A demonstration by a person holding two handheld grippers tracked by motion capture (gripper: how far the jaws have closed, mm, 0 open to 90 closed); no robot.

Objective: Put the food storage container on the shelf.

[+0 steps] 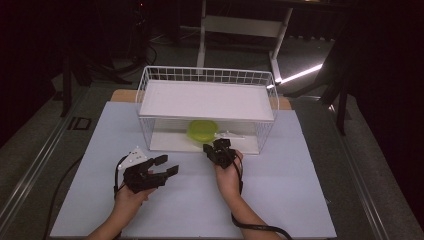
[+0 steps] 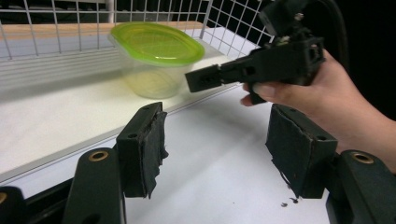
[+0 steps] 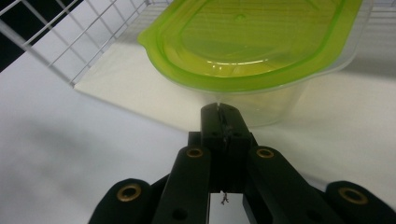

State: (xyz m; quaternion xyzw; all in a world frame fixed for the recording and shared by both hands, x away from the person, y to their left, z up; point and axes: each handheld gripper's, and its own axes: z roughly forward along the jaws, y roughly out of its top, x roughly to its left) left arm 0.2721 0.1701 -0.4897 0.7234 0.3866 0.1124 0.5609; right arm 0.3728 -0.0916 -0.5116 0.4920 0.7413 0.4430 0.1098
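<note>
A clear tub with a lime-green lid (image 1: 202, 131) stands on the lower white floor of a white wire rack (image 1: 145, 80), under the rack's white upper shelf (image 1: 205, 100). My right gripper (image 1: 216, 147) is shut just in front of the rack's open side. In the right gripper view its closed tips (image 3: 222, 116) sit right below the lid's rim (image 3: 261, 42), against the tub's clear wall. My left gripper (image 1: 168, 164) rests open on the table to the left. In the left gripper view its pads (image 2: 144, 149) stand wide apart, with the tub (image 2: 154, 46) and the right gripper (image 2: 198, 78) ahead.
A pale mat (image 1: 200, 205) covers the table in front of the rack. A small white object (image 1: 230, 135) lies on the rack floor to the right of the tub. Dark floor, cables and a white frame (image 1: 240, 25) lie beyond the table.
</note>
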